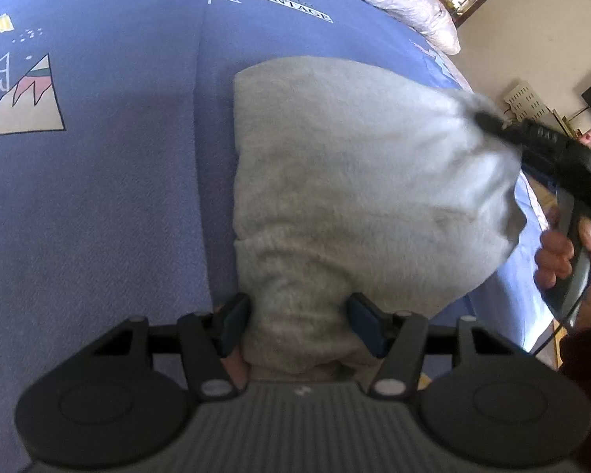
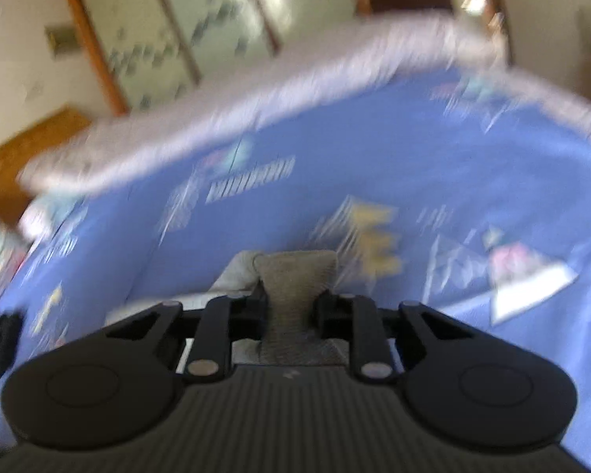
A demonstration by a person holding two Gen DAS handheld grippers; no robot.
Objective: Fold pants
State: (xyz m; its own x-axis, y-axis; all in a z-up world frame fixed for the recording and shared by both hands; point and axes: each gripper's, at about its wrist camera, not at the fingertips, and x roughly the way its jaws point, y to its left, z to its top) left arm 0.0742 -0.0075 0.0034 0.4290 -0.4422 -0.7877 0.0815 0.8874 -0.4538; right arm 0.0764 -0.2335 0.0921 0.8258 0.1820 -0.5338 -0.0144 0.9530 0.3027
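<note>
Left claw (image 1: 301, 325) clamped on grey pants (image 1: 354, 165), spread ahead over blue bedsheet (image 1: 98, 177). Right claw (image 2: 291, 307) gripping pants' far edge. Sheet print ahead reads "VINTAGE" (image 1: 291, 4).

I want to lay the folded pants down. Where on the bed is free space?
Free: the blue bedspread left of the grey pants, up to the mountain print. Crowded: the right edge, where the right gripper pulls the cloth.

Bedspread (image 1: 98, 197) left of pants (image 1: 354, 165) bare; right gripper (image 1: 488, 120) blocks right.
</note>
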